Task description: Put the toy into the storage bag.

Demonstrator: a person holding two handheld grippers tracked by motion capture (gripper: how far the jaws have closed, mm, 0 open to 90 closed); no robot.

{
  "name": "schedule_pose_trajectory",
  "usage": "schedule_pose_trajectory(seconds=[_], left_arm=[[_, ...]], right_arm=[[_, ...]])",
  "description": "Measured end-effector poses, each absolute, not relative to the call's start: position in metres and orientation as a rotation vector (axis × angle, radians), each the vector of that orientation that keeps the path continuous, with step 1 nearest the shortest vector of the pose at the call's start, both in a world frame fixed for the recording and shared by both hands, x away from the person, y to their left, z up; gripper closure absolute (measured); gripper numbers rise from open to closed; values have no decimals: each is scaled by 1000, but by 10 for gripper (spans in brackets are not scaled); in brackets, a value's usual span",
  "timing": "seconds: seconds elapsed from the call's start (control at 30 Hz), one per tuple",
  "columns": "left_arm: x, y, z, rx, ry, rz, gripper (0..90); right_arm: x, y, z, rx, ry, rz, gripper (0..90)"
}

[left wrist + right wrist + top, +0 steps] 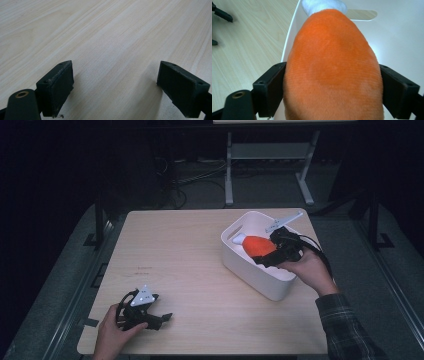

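Observation:
An orange plush toy (258,245) with a white tip (238,239) lies over the white bin (235,261) at the table's right. My right gripper (274,251) is shut on the orange plush toy (333,67), its jaws pressing both flanks above the bin's inside. In the right gripper view the toy's white tip (324,5) points away toward the bin's handle slot (362,15). My left gripper (161,318) rests low over the bare wood near the table's front left, held by a hand. Its jaws stand wide apart with nothing between them, and the left gripper (115,86) sits over plain tabletop.
The white bin's near rim (280,276) lies under my right hand. Light wooden tabletop (175,250) stretches between the two grippers. Beyond the far edge stand a dark floor, cables and a white table frame (229,175).

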State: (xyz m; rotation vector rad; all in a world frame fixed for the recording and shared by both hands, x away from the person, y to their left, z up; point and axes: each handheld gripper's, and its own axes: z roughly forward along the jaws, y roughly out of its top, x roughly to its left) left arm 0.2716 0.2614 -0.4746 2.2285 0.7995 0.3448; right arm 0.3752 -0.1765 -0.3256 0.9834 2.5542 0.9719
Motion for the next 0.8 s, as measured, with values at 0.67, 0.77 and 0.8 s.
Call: schedule_pose_trajectory(seconds=[0.67,0.77,0.8], left_arm=[[272,261,-475,2228,800,345,129],[272,261,-475,2228,800,345,129],[272,261,-475,2228,800,344,129]], right_arm=[[373,-179,-321,985,2551,1009,138],[371,-183,-318,986,2546,1028,138],[370,-184,-317,985,2546,1034,138]])
